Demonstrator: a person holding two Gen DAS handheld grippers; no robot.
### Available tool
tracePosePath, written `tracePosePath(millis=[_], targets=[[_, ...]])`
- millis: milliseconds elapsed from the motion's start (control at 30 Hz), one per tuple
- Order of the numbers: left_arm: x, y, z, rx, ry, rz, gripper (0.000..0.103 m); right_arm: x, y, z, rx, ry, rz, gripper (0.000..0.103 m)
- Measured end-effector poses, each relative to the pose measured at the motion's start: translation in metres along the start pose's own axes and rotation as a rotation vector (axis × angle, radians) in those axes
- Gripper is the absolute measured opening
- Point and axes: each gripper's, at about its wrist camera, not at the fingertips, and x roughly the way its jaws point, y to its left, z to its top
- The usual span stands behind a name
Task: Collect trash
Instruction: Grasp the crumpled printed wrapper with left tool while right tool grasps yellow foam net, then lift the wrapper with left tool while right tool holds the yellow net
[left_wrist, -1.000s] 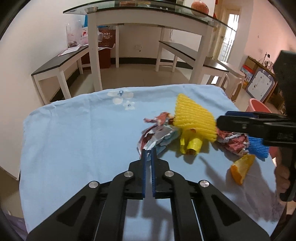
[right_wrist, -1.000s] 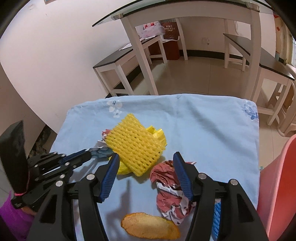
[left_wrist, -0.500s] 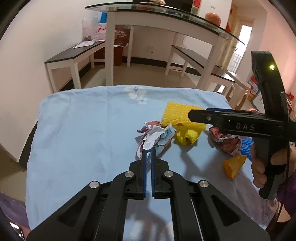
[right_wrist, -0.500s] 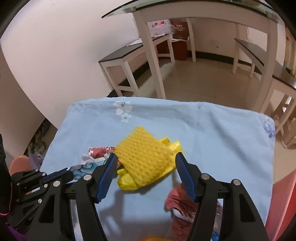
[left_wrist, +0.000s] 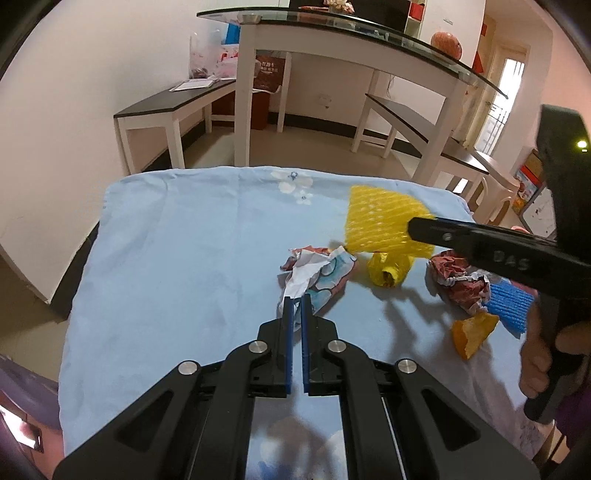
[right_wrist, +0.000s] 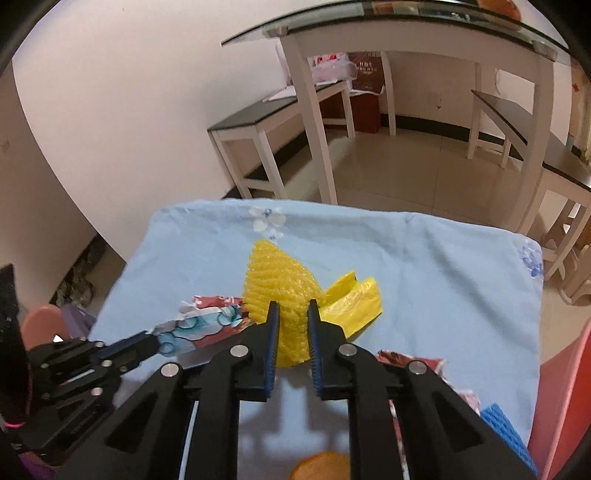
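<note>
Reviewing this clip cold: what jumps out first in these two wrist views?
The bright yellow foam fruit net stands out, pinched between the right gripper fingers over the light blue cloth-covered table. Beside it lie a crumpled yellow plastic bag and a crumpled printed paper wrapper, just ahead of the shut left gripper. An orange peel piece sits nearer the right edge.

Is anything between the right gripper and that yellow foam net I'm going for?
Nothing visible. The right gripper already has the yellow foam net squeezed between its fingers. The yellow bag lies right behind the net, and the crumpled wrapper sits to its left, neither blocking the grip.
</note>
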Motion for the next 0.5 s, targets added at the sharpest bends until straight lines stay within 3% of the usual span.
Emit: tracePosePath(millis=[267, 500], targets=[[-0.022, -0.004, -0.001, -0.023, -0.048, 0.018, 0.003, -0.043, -0.001, -0.013, 0.040, -0.056, 0.027, 0.014], [-0.052, -0.015, -0.004, -0.036, -0.109, 0.001, 0.003, -0.084, -0.013, -0.032, 0.070, -0.108, -0.015, 0.014]])
